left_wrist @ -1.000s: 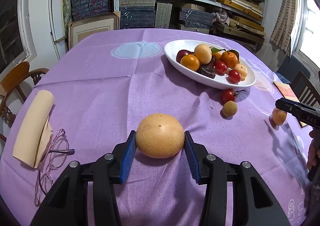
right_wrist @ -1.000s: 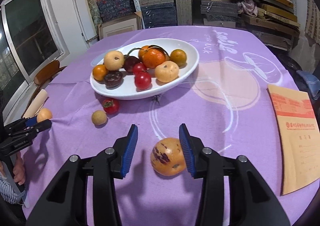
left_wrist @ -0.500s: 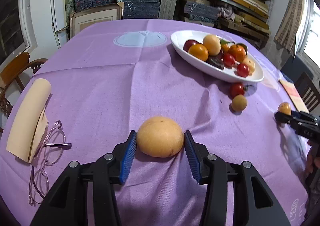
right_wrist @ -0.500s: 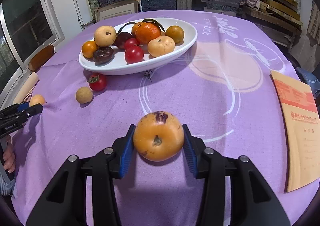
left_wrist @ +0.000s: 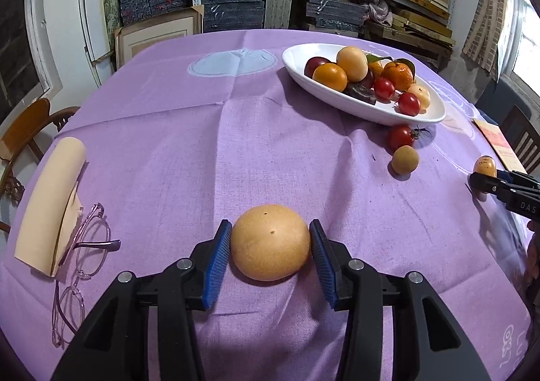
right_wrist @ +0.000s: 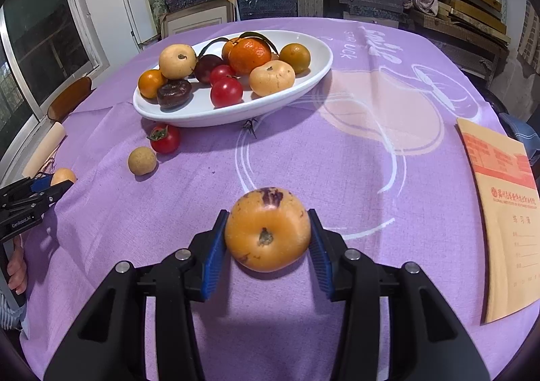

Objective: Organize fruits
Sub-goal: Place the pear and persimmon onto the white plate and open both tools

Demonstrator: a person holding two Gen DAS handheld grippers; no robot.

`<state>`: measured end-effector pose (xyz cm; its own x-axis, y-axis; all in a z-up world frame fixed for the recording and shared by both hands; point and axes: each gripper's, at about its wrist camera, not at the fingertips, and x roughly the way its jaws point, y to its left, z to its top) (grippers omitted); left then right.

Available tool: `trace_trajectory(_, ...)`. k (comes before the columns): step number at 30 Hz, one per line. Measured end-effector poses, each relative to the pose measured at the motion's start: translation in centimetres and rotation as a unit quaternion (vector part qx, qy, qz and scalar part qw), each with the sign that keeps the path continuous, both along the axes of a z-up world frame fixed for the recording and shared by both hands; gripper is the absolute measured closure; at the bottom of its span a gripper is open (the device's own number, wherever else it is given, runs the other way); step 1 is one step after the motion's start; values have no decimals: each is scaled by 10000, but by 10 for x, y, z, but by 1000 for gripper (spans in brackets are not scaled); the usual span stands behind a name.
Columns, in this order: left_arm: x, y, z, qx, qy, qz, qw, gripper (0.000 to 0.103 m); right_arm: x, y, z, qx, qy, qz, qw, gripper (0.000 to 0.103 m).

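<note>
Shelves of stacked boxes back a tabletop (left_wrist: 236, 151) draped in woven purple cloth. At its near edge a round, matt tan pear (left_wrist: 270, 242) sits between the blue ribbed pads of the left claw (left_wrist: 270, 256), which has just been closing and now touches both flanks. The right claw (right_wrist: 267, 239) is clamped on a smooth orange persimmon (right_wrist: 267, 229) with dark blotches, stem facing the camera. Both fruits are roughly spherical, so no long axis matters. The glossy white oval dish (right_wrist: 303, 83), heaped with fruit, lies ahead and left of the right claw, ahead and right of the left; the right seems nearer.
</note>
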<state>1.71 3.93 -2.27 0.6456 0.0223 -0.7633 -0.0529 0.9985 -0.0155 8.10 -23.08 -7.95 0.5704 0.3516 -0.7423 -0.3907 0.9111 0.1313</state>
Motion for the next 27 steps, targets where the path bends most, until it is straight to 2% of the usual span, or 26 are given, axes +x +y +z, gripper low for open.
trace_trajectory(2,-3,-4,2,24,-60,-46,10000,56,-1,-1,3,44,-36,8,10000,59)
trace_trajectory(4,-3,-10,9,212,-205,-67,9995,56,-1,-3,6,131,-74,-7,9999,59)
trace_trajectory(7,7,-19,31,231,-406,-224,9987,56,1,-2,17,224,-98,46,9997,59)
trace_trajectory(12,63,-50,65,248,-708,-577,9955,56,21,18,51,69,-422,213,9989,59)
trace_trajectory(17,122,-82,57,-13,-497,-821,9954,56,61,46,59,-160,-463,338,9982,59)
trace_trajectory(24,163,-97,31,-189,-190,-821,9963,56,101,62,43,-410,-388,334,9978,59)
trace_trajectory(27,171,-99,26,23,-226,-821,9964,56,110,64,40,-394,-435,336,9977,59)
